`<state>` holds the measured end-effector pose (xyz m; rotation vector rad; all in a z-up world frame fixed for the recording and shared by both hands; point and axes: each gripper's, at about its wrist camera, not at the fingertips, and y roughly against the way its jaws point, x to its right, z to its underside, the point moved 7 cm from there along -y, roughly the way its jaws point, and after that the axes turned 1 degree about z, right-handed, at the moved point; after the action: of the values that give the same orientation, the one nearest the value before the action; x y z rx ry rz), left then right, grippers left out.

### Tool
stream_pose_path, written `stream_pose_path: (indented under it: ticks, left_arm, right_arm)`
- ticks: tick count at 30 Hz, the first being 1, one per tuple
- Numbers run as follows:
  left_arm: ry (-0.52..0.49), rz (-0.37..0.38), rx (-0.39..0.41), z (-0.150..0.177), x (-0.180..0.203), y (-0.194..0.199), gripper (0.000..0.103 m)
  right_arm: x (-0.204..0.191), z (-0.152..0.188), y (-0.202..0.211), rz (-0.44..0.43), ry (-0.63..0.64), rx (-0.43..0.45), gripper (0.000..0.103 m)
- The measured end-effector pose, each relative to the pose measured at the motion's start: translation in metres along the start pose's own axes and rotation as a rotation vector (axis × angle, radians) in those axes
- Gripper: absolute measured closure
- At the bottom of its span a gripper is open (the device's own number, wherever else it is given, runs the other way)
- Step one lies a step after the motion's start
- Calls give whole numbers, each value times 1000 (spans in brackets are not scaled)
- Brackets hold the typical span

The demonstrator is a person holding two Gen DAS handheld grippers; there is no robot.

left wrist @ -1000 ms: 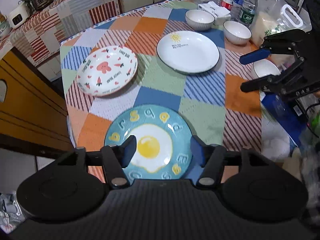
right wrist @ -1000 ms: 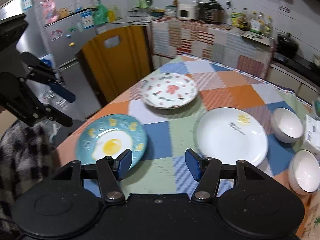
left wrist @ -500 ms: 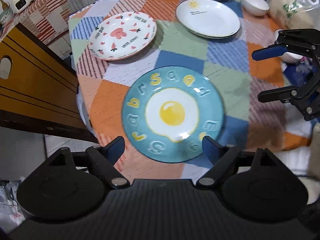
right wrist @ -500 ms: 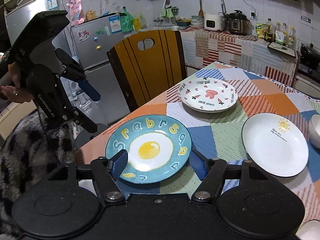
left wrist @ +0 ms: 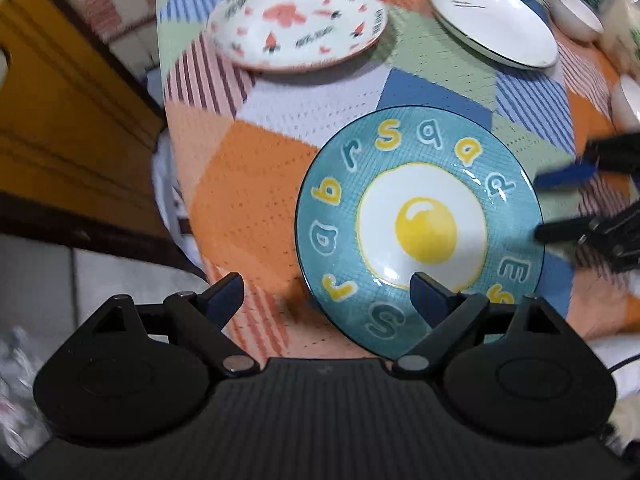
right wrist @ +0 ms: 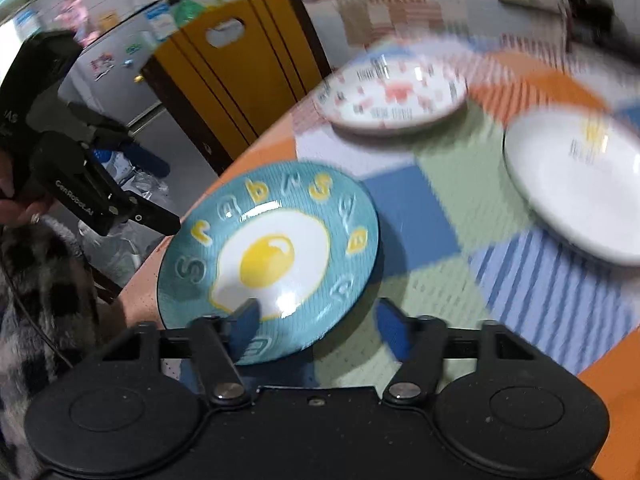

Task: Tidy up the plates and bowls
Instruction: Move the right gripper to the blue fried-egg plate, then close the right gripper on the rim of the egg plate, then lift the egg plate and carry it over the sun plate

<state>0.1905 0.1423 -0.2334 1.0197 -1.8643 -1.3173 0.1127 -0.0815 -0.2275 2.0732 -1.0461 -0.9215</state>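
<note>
Now both grippers have dropped in on the teal egg plate (left wrist: 420,224), which fills far more of each wrist view than it did a second ago. The left gripper (left wrist: 328,300) has just spread its jaws wide; one finger is over the plate's near rim, the other over bare tablecloth (left wrist: 240,184), nothing pinched. The right gripper (right wrist: 316,320) has just been narrowing, jaws straddling the opposite rim, pads not yet pressing on it as far as I can tell. Likely a two-handed lift to start a stack. Further out sit the carrot-print plate (left wrist: 300,20) and the white sun plate (left wrist: 492,20), with white bowls (left wrist: 576,16) beyond. All of the dishes I can see into are empty.
</note>
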Motion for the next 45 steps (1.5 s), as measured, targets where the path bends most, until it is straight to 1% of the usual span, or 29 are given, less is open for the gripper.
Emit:
stream_pose_path:
  ticks: [1, 2, 4, 5, 6, 7, 8, 9, 10, 11, 12, 15, 17, 20, 22, 25, 28, 31, 33, 35, 38, 42, 45]
  left_arm:
    - [9, 9, -6, -1, -2, -4, 13]
    - [11, 16, -11, -2, -3, -8, 15]
    - [22, 35, -33, -2, -4, -15, 17]
    - [30, 50, -45, -1, -4, -19, 23]
    - [29, 62, -51, 0, -4, -22, 33]
    - [23, 69, -57, 2, -3, -24, 36]
    - [14, 67, -59, 4, -3, -26, 46]
    - [2, 67, -59, 5, -2, -27, 56]
    - [-7, 68, -60, 7, -1, -28, 61]
    - [-7, 72, -65, 9, -1, -30, 72]
    - [-1, 75, -74, 10, -1, -33, 74]
    - [52, 116, -86, 12, -4, -38, 72]
    - [80, 133, -84, 12, -7, -39, 72]
    - [112, 141, -74, 13, -8, -40, 72]
    - [123, 144, -72, 13, -8, -40, 72]
    - [170, 151, -73, 13, -10, -41, 73]
    - [194, 145, -90, 13, -10, -41, 73]
    - [204, 142, -115, 13, -8, -41, 73]
    - [196, 128, -100, 14, -8, -37, 71]
    - [198, 122, -70, 12, -9, -31, 72]
    - [191, 125, -33, 9, -10, -19, 73]
    - [193, 147, 6, 1, -5, -3, 73]
    - [189, 144, 35, -7, 1, 10, 73]
  right_arm:
    - [3, 3, -5, -18, -39, -29, 47]
    - [6, 5, -8, -24, -68, -42, 47]
    - [9, 9, -12, -19, -106, -47, 48]
    - [10, 11, -15, -15, -117, -53, 50]
    - [10, 13, -16, -17, -124, -54, 57]
    - [10, 13, -17, -26, -134, -55, 66]
    - [9, 14, -19, -37, -146, -55, 70]
    - [9, 14, -19, -55, -165, -47, 78]
    - [10, 14, -20, -54, -181, -43, 80]
    - [11, 14, -20, -53, -198, -41, 81]
    - [12, 14, -20, -53, -218, -38, 82]
    - [14, 17, -20, -49, -270, -27, 83]
    - [13, 17, -21, -38, -279, -20, 83]
    - [12, 14, -27, -25, -295, -18, 83]
    - [14, 13, -28, -32, -305, -28, 85]
    - [20, 11, -30, -41, -360, -29, 86]
    - [14, 11, -30, -10, -313, -25, 84]
    - [17, 7, -32, -26, -315, -73, 83]
    - [16, 4, -32, -27, -279, -84, 83]
    - [15, 3, -32, -43, -263, -85, 83]
    - [15, 2, -27, -63, -271, -59, 81]
    - [17, -5, -13, -56, -255, -2, 81]
    - [22, -15, 0, -54, -244, 14, 81]
